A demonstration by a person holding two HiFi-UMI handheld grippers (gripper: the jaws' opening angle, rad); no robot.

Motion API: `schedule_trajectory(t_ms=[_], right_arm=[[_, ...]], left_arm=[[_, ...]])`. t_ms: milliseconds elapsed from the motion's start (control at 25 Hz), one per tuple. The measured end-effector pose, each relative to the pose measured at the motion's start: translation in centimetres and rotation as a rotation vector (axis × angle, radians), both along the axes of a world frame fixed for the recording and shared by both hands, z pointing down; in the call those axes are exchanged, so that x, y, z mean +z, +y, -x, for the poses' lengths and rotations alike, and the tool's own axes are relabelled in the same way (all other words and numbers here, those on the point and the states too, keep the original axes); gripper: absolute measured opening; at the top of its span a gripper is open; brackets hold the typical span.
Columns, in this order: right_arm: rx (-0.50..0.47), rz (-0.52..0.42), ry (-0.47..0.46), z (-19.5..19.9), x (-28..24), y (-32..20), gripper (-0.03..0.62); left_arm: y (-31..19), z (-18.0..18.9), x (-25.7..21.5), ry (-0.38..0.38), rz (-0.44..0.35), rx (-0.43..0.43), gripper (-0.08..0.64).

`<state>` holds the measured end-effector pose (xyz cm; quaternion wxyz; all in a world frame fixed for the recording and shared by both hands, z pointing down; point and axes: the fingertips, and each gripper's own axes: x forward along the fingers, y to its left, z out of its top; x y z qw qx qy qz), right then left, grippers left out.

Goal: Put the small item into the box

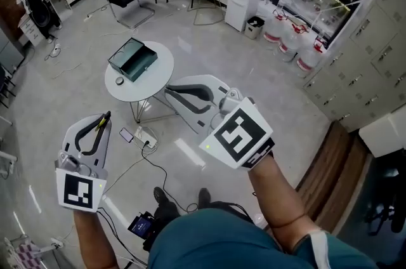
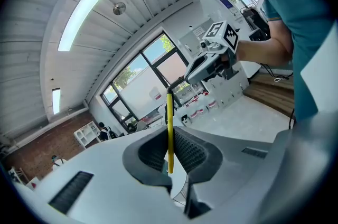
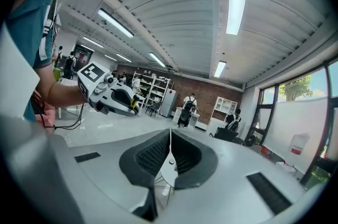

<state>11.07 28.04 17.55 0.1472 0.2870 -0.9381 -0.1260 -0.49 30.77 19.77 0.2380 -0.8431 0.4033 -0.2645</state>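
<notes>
Two hand-held tools well above a round table (image 1: 162,78) — left gripper (image 1: 103,118) clamped on a thin yellow stick (image 2: 169,133), right gripper (image 1: 170,91) pressed closed on nothing — open green box (image 1: 133,60) on the tabletop.

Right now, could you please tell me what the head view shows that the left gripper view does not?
Only the head view shows the round white table with the open dark green box on it. Only the left gripper view shows the long ceiling light strip. Both show the thin yellow stick clamped in the left gripper.
</notes>
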Motion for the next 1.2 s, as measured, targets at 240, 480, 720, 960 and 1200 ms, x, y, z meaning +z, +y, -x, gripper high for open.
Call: schedule_trajectory(t_ms=[240,480,720,960,1200], right_arm=[[0.088,0.010,0.011,-1.6,0.3,-2.8,0.039],[0.167,0.021,0.026,0.3,-0.7,-5.8,0.040],[0.223,0.028,0.034,4.1,-1.2,-9.0,0.040],[0.267,0.035,0.046,7.8,-0.8,-12.1,0.040],[0.308,0.038,0.055,11.0,-1.0,-16.0,0.039]], left_arm=[[-4.0,-1.7,0.1,0.015,0.006,0.091,0.038],[-8.6,0.3,-1.3,0.041,0.007,0.170,0.038],[-12.7,4.0,-1.7,0.051,0.013,0.227,0.038],[-16.3,7.7,-1.2,0.052,0.016,0.272,0.038],[-20.6,10.9,-1.3,0.077,0.024,0.305,0.038]])
